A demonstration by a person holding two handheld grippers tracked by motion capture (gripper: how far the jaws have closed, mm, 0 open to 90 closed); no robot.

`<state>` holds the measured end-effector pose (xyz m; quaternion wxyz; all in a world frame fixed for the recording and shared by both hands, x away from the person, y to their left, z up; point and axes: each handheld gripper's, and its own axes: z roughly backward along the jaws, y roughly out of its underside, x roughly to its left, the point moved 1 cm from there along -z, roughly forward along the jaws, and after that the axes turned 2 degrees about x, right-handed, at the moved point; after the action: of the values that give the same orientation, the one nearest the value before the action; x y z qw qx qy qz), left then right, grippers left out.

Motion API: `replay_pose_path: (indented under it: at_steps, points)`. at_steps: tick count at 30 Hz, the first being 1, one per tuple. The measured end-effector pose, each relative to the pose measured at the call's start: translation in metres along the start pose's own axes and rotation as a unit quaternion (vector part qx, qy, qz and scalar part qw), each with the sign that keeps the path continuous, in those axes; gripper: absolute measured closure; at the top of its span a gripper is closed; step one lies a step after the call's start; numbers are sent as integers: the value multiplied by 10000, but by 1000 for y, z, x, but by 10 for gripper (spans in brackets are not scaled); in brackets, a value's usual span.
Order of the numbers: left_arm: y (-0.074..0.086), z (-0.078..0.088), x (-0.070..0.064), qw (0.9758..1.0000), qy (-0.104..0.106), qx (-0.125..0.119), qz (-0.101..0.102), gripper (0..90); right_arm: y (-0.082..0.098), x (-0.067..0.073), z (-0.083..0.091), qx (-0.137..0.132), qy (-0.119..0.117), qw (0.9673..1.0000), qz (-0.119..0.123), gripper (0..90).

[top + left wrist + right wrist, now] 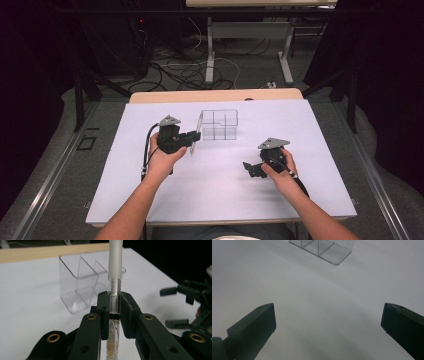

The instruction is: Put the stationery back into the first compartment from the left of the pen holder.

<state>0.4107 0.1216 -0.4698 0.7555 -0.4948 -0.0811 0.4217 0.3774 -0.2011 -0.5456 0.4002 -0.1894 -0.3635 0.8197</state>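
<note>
Nearest the person, the right gripper (254,169) hangs low over the white table (220,195), well to the near right of the clear divided box (219,124). Its jaws stand wide apart with nothing but bare tabletop between them, as the right gripper view shows; the box's corner (325,251) lies farther off, ahead of them.

A little farther in, the left gripper (192,137) sits just to the near left of the box. Its jaws are clamped together on a pen (114,287), a slim clear barrel with a frosted white upper part. In the left gripper view the pen stands upright between the pads, its top running past the frame's edge, and it crosses in front of the box's right-hand compartments (82,280). From above, the pen is too thin to make out clearly.

Beyond the box, a wooden table edge (215,95) borders the white surface, then a floor with tangled cables (185,70) and the legs of another desk (210,55).
</note>
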Motion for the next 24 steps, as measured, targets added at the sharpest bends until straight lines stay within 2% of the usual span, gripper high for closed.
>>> replay_pose_path:
  at_steps: [2,7,12,18,22,24]
  points:
    - [-8,0,1,9999,-64,-142,21,793,1,-3,-1,-81,33,10000,5,0]
    - [-29,-1,0,9988,-212,-384,-201,793,4,-7,-1,-72,26,9999,-126,0]
    - [-45,-8,-3,9970,-354,-619,-306,793,5,-9,1,-95,21,9997,-204,0]
    - [-56,-20,-4,9953,-450,-793,-335,793,6,-10,1,-91,10,9997,-237,0]
    - [-60,-29,-3,9944,-591,-799,-370,793,7,-10,-2,-80,-63,9997,-235,0]
    - [-61,-33,-1,9940,-662,-807,-336,793,7,-10,-2,-38,-20,9998,-192,0]
